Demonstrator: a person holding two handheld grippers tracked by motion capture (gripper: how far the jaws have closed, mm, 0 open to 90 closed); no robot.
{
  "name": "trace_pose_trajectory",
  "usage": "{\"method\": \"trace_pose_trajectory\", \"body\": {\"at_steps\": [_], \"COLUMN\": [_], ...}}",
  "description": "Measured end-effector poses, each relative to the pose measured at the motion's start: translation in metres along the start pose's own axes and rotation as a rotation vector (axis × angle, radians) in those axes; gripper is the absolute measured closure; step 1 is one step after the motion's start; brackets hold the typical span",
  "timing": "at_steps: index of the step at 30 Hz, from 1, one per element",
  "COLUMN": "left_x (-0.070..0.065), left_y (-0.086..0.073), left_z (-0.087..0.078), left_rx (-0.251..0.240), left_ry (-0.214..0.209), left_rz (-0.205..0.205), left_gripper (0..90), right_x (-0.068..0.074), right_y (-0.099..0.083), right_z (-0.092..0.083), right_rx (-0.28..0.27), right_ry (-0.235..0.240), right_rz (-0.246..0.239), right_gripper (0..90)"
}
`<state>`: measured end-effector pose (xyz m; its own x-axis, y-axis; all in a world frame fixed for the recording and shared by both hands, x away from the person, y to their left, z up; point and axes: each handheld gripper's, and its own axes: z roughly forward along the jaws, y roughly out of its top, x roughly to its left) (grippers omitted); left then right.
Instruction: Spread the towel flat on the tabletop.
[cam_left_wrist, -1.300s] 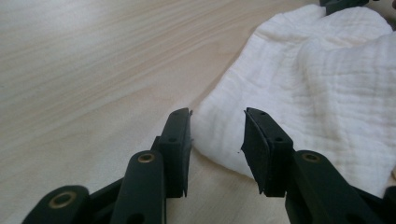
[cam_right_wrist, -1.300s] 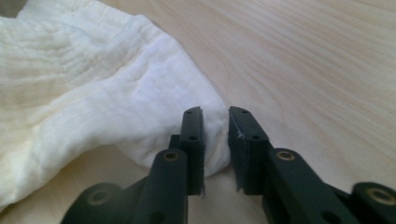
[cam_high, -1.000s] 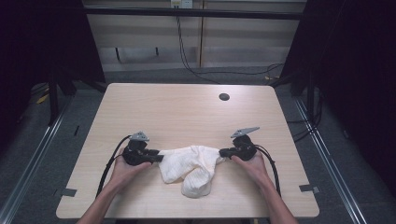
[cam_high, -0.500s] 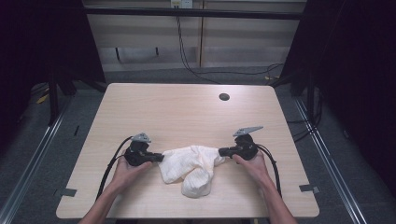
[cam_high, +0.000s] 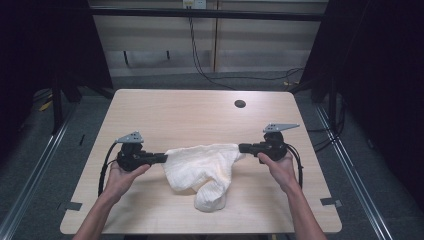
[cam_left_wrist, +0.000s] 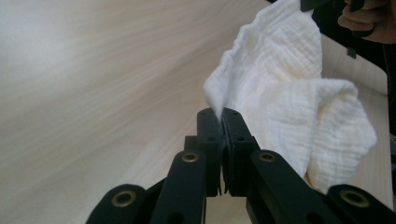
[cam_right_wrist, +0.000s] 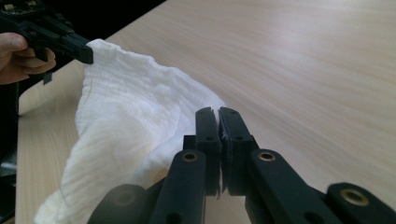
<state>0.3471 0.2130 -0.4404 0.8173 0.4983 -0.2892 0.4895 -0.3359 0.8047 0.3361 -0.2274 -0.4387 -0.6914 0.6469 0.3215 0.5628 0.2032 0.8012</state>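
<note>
Between the two hands in the high view, a white crinkled cloth (cam_high: 205, 167) runs left to right over the worktop (cam_high: 190, 115), its top edge strung between the left tongs (cam_high: 161, 158) and the right tongs (cam_high: 244, 148), the rest sagging toward the person. Along the left gripper view, the left tongs (cam_left_wrist: 221, 122) are closed on a cloth corner. Along the right gripper view, the right tongs (cam_right_wrist: 218, 121) pinch the other corner, so any further spreading looks to lie along that left-right line.

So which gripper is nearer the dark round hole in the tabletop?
Right. The right gripper sits just below the hole, slightly to its right, shut on the white cloth. The left gripper is much farther away, below and well left of the hole, clamping the cloth's other corner.
</note>
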Motion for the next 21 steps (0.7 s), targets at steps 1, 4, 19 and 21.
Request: {"method": "trace_pose_trajectory", "body": {"at_steps": [1, 4, 19, 21], "left_x": [0.0, 0.0, 0.001, 0.0], "left_y": [0.004, 0.02, 0.08, 0.088], "left_z": [-0.003, -0.016, -0.068, -0.073], "left_rx": [-0.017, -0.063, -0.195, -0.222], "left_ry": [-0.001, 0.005, 0.091, 0.095], "left_rz": [0.003, 0.022, 0.083, 0.089], "left_gripper": [87.3, 87.3, 87.3, 87.3], "right_x": [0.003, 0.007, 0.02, 0.021], "right_y": [0.008, 0.026, 0.094, 0.105], "right_z": [-0.003, -0.01, -0.032, -0.036], "right_rx": [-0.016, -0.078, -0.164, -0.185], "right_ry": [0.005, 0.041, 0.022, 0.03], "right_rz": [-0.011, -0.014, -0.097, -0.1], "right_gripper": [87.3, 87.3, 87.5, 87.5]}}
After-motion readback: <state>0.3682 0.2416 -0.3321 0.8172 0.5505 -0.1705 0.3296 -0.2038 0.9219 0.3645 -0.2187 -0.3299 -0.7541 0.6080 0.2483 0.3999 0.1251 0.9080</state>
